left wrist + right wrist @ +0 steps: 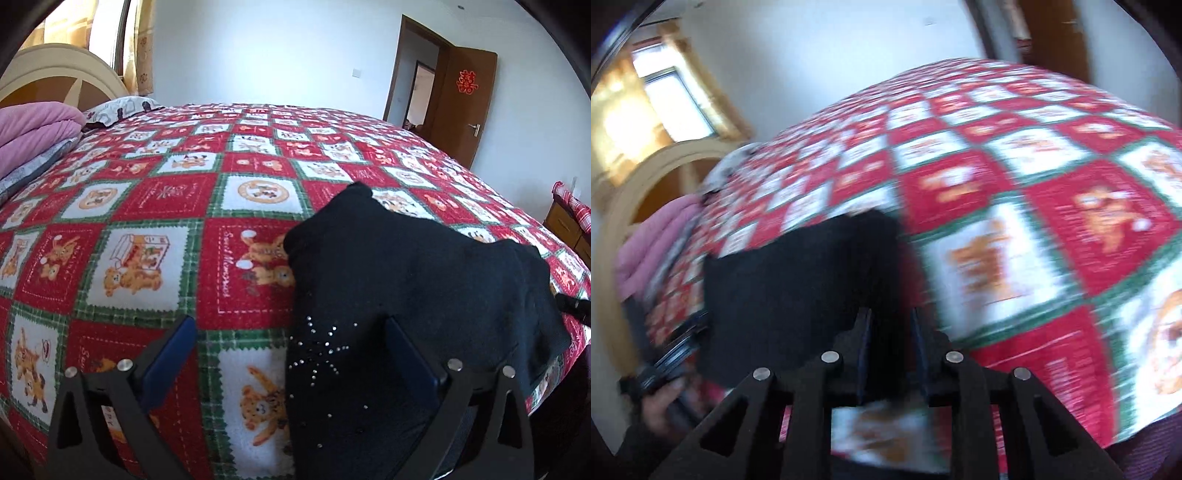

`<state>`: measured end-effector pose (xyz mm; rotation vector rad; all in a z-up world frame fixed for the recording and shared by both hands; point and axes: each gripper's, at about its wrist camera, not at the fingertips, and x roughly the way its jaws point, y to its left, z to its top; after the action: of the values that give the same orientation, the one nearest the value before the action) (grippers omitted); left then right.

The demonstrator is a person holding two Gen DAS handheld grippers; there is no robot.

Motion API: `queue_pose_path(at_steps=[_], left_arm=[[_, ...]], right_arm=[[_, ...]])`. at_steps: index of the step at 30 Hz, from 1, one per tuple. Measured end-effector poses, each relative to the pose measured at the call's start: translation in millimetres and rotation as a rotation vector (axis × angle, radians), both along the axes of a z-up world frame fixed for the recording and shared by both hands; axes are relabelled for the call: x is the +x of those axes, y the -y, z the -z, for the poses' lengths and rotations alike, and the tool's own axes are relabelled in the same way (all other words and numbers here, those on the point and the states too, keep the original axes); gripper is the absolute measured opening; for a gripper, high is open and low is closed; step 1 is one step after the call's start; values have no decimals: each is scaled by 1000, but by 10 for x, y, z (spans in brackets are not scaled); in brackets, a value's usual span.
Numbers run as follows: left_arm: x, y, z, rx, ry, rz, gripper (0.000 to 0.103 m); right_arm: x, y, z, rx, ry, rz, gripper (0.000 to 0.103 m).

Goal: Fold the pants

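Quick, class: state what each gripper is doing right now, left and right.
Left gripper: open wide, one finger over the black pants, gripping nothing.
Right gripper: jaws narrow; blurred, a grip on the pants cannot be told.

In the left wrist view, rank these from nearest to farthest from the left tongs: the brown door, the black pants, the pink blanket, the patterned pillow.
1. Black pants: right at the left tongs, under the right finger.
2. Pink blanket: far left, by the headboard.
3. Patterned pillow: just behind the blanket, upper left.
4. Brown door: upper right, beyond the bed.
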<state>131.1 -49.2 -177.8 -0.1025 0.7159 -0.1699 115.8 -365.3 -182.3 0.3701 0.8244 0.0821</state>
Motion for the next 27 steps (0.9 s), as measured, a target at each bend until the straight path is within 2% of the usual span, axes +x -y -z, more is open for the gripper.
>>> queue_pose_path(at_steps=[3, 6, 8, 10, 12, 13, 15, 16, 17, 21, 27], left_arm=[[-7, -21, 3, -15, 2, -11, 103], [-18, 12, -9, -9, 15, -10, 103], [-36, 42, -25, 4, 27, -5, 103], [-40, 67, -27, 25, 33, 3, 103], [-35, 68, -17, 34, 33, 6, 103], [-31, 60, -12, 29, 31, 7, 103], [-14, 39, 5, 13, 21, 11, 103], [-11, 37, 12, 9, 19, 14, 103], [-7, 38, 21, 7, 17, 17, 103], [-11, 43, 39, 10, 19, 29, 103], [-12, 51, 43, 10, 16, 30, 103]], right_arm=[[-102, 103, -193, -12, 80, 54, 23], [-221, -178, -418, -15, 193, -53, 24], [-280, -604, -419, -46, 226, -195, 46], [-300, -975, -324, -113, 216, -321, 48], [-288, -1266, -176, -261, 181, -363, 47], [-233, -1319, -82, -311, 131, -365, 47], [-116, -1174, 65, -311, 12, -322, 46], [-78, -1069, 88, -299, -22, -298, 39], [-71, -992, 67, -311, -32, -274, 33], [-57, -836, -70, -311, -54, -229, 33], [-118, -867, -61, -359, -96, -277, 33]])
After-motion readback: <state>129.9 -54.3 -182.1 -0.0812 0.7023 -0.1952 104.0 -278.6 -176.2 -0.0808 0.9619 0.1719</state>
